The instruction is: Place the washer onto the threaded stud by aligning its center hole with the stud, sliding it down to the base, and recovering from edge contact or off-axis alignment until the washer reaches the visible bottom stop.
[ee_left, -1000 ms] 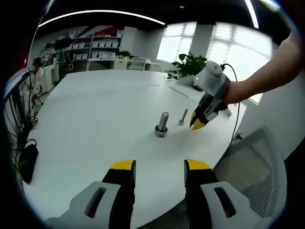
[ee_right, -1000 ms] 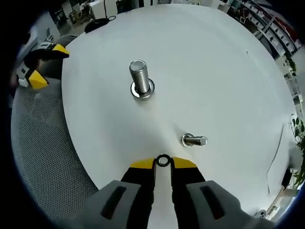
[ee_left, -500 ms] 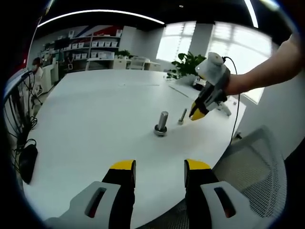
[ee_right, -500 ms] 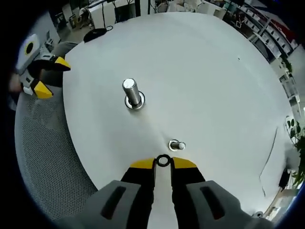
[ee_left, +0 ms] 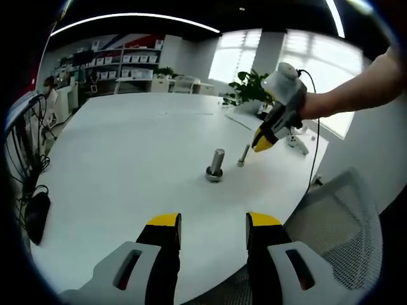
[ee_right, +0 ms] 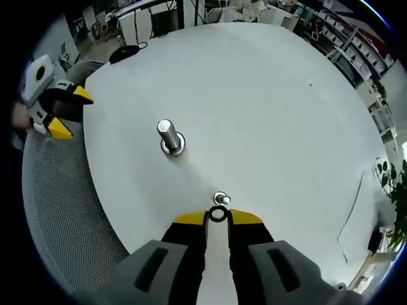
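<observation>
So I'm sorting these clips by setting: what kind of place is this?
Probably an open-plan office or lab: a large round white table, wall shelves of white storage bins, bright windows and a grey mesh chair.

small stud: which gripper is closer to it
Right. The right gripper, shut on the washer, hangs just above the small stud. The left gripper sits open back at the table's near edge.

Shiny metal threaded stud [ee_right: 166, 135] stands on a smooth, matt white table [ee_right: 267, 95].
</observation>
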`<state>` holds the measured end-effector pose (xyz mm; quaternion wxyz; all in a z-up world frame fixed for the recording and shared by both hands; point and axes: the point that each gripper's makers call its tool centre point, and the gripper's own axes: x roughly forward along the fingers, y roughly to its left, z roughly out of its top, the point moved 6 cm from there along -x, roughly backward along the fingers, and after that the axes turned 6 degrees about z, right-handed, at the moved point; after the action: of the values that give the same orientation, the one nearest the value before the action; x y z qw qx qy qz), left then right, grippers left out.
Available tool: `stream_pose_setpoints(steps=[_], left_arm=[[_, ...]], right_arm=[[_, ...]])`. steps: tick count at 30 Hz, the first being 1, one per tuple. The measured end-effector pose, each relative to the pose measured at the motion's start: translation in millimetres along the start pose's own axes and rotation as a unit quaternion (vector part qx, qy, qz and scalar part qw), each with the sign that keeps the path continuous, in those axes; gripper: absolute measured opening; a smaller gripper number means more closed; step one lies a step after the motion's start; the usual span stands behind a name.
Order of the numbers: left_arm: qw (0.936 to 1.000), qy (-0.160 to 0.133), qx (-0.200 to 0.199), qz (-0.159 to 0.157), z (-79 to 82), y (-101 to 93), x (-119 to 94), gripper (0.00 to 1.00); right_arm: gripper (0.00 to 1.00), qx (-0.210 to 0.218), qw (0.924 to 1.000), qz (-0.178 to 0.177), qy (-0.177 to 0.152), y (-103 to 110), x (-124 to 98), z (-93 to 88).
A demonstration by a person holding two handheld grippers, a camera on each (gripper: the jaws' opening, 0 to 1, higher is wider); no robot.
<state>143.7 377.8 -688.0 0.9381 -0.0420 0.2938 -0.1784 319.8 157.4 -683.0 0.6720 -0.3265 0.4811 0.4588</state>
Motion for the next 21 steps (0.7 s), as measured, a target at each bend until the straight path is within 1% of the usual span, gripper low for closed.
stream_pose_setpoints(steps=[4,7,13,21], left_arm=[[1.0,0.001,0.001,0.0,-0.4,-0.1,0.3,0.39],[1.0,0.001,0.001,0.0,-0.5,-0.1,0.1,0.39],[1.0,0.002,0.001,0.002,-0.7,0.4,0.3,0.39],[1.0,0.002,0.0,0.002,-1.0,0.8,0.5,0.39]], right_arm=[[0.14,0.002,1.0,0.002,-0.005,0.8,-1.9,2.7],[0.14,-0.007,0.9999,-0.003,-0.008,-0.5,-2.0,4.3],[0.14,-0.009,0.9999,-0.005,-0.01,-4.4,-1.1,7.3],[0.14,-0.014,0.9999,-0.004,-0.005,-6.0,2.3,10.8]])
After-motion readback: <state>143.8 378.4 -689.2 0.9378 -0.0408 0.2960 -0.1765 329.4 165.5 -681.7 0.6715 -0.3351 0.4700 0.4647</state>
